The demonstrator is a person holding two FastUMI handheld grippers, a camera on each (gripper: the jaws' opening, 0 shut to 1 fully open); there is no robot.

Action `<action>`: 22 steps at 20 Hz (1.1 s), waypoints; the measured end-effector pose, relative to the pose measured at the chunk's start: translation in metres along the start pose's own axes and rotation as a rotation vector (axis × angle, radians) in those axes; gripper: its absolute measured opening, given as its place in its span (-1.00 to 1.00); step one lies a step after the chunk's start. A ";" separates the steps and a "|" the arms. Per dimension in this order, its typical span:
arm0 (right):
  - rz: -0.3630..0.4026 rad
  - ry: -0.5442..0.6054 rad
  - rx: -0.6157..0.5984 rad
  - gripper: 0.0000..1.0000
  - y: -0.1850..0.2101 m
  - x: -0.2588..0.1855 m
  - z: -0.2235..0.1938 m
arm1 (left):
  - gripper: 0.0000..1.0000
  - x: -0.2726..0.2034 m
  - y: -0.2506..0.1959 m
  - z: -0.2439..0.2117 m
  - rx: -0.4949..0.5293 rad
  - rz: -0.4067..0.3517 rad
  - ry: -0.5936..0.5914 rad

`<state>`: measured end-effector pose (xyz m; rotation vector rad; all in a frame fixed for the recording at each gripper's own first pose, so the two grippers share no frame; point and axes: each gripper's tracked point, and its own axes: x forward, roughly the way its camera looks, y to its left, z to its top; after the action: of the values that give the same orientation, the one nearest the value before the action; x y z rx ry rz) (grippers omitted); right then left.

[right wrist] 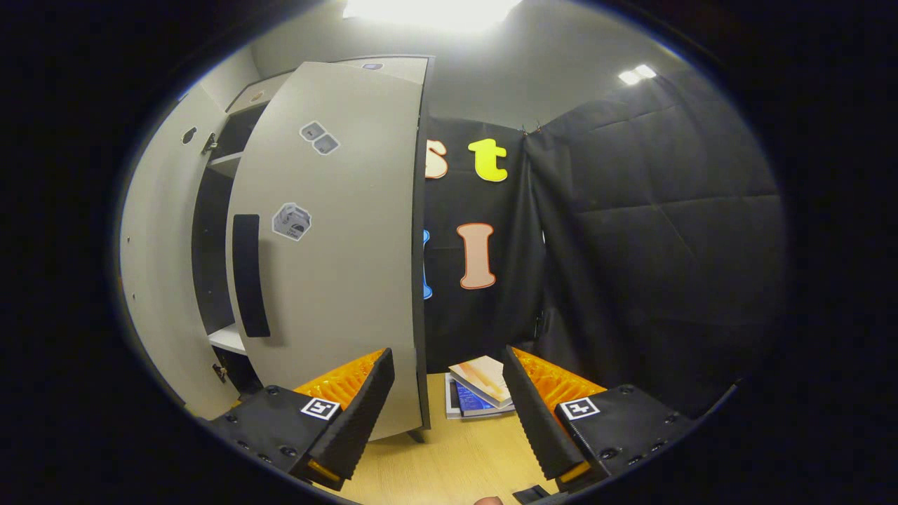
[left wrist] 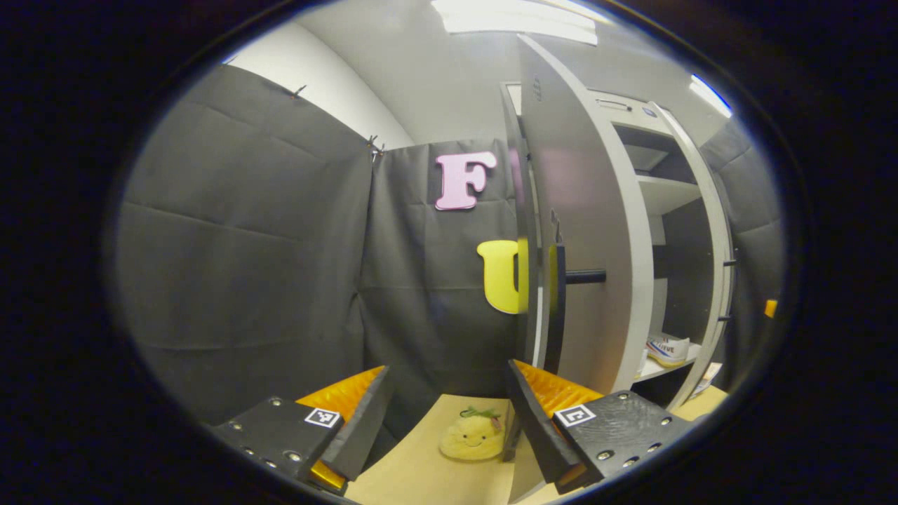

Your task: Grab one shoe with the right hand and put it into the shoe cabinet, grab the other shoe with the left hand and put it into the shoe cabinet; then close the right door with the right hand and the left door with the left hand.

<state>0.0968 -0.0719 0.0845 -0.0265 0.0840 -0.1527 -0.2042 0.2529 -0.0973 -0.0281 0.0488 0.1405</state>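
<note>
Shoe cabinet (left wrist: pixel 635 231) stands with both doors ajar, and one white shoe (left wrist: pixel 668 348) rests on a low shelf inside. The left door (left wrist: pixel 582 231) hangs edge-on just ahead of the left gripper (left wrist: pixel 449 414), fingers spread, nothing held. The right gripper (right wrist: pixel 449 407), likewise released, faces the right door (right wrist: pixel 337 238). A yellow plush toy (left wrist: pixel 472 436) and some booklets (right wrist: pixel 477 389) lie on the wooden floor (right wrist: pixel 449 463).

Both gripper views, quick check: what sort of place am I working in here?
Likely a staged recording booth, not a home: black cloth wall, a pale shoe cabinet with both doors open and a shoe on its shelf, standing on a light wood surface.
</note>
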 end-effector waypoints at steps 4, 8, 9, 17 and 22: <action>0.035 0.010 0.006 0.96 0.003 0.008 -0.004 | 0.87 -0.005 -0.029 0.004 0.011 -0.035 -0.011; 0.051 0.021 0.006 0.96 -0.003 0.014 -0.008 | 0.87 -0.008 -0.059 0.005 0.000 -0.073 -0.016; 0.054 0.025 0.005 0.96 -0.004 0.015 -0.009 | 0.87 -0.010 -0.066 0.005 -0.003 -0.080 -0.017; 0.048 0.042 0.006 0.96 -0.031 0.011 -0.017 | 0.87 0.010 -0.137 0.008 -0.032 -0.174 -0.026; 0.020 0.055 0.014 0.95 -0.058 0.006 -0.025 | 0.87 0.024 -0.201 0.006 -0.028 -0.248 -0.032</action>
<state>0.0924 -0.1304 0.0615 -0.0076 0.1378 -0.1337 -0.1521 0.0578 -0.0874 -0.0597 0.0111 -0.1062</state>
